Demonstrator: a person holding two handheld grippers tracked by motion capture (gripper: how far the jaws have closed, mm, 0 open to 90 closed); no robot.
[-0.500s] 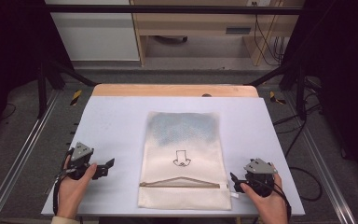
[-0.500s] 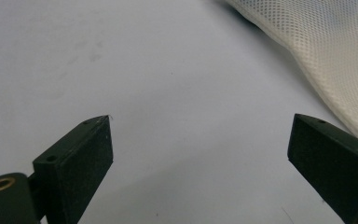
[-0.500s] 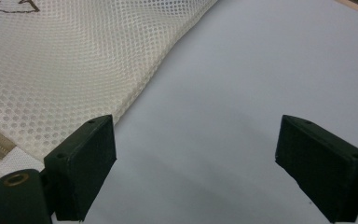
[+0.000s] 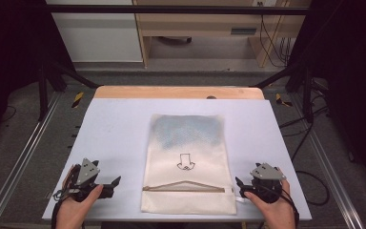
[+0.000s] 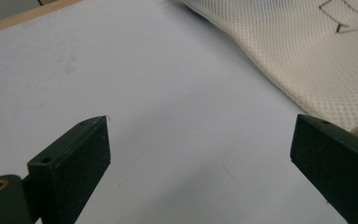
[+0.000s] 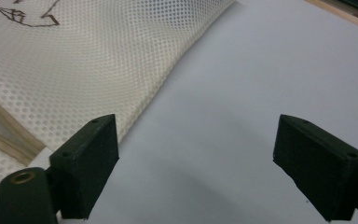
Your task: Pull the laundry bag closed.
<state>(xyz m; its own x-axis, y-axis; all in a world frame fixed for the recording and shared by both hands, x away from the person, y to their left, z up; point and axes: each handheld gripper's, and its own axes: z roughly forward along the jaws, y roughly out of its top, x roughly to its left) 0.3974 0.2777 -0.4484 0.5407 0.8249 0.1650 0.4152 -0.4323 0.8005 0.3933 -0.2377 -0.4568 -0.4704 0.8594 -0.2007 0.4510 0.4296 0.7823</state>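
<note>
High view: cream mesh zip bag (image 4: 186,162) flat on pale blue-grey surface (image 4: 114,129), centre, long axis running away from person's edge. Zip line across bag near the close end, black arrow drawing mid-bag, bluish contents showing through far half.

L gripper (image 4: 116,182) at near-left corner, resting low on surface, well apart from bag's left edge; jaws pointing right, toward bag. R gripper (image 4: 237,183) at near-right, just beside bag's right edge at zip level, jaws pointing left. White pull tab or cord at bag's near-right corner, just by R gripper; too small to tell if touching.

Left gripper view: jaws released, spread wide, bare surface between. Mesh bag (image 5: 307,60) ahead and to right, edge running diagonally; bit of zip tape by right jaw.

Right gripper view: jaws released too, wide gap, nothing held. Mesh bag (image 6: 98,60) ahead-left, edge passing behind left jaw; tan zip tape at lower left.

Judgement: zip-end work likely next, bag lying between both grippers. R nearer by far, bag edge practically at its jaw tip; L needs a longer slide right. Approach from both sides across bag's short axis, along zip line.
</note>
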